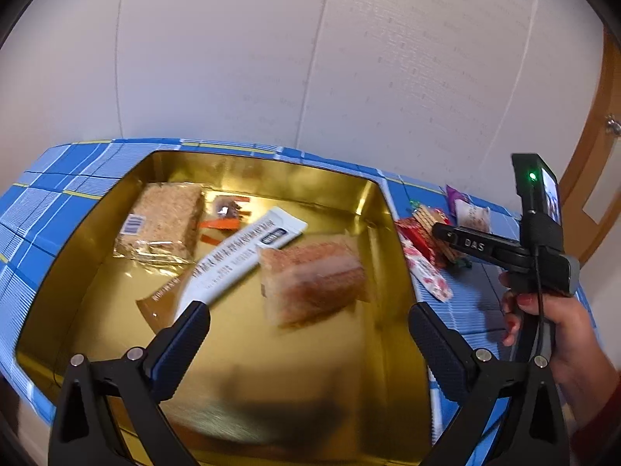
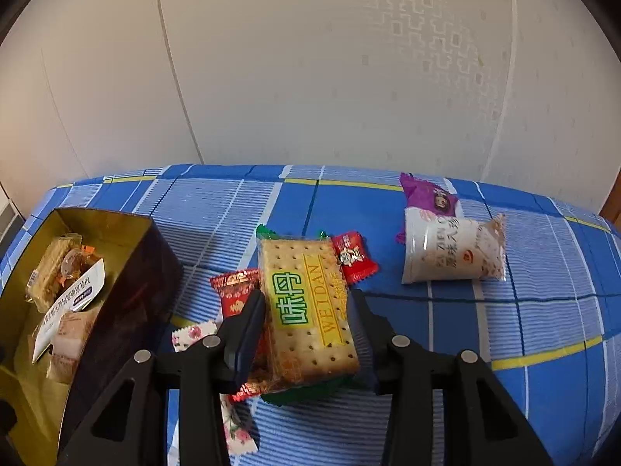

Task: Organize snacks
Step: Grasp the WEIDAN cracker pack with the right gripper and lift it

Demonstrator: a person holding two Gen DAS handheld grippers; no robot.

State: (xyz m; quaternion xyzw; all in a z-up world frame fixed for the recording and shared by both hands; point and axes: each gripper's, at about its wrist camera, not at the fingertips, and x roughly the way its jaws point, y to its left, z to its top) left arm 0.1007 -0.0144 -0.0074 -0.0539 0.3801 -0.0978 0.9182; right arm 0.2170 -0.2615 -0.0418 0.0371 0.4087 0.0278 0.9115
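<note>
Cracker packet [image 2: 306,310]: lying on blue checked cloth [image 2: 504,330], yellow-green label facing up.
Right gripper [image 2: 306,306]: tilting downward, straddling packet, jaws partly open.
Left gripper [image 1: 310,330]: hovering wide over gold tin [image 1: 271,171], gripping nothing.

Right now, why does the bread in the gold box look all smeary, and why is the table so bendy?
In the left wrist view the bread packet is blurred, probably from movement, and the gold tin shines with glare. In the right wrist view the cracker pack between the fingers of the right claw is sharp. Both views use fisheye lenses, so the blue checked cloth curves.
</note>
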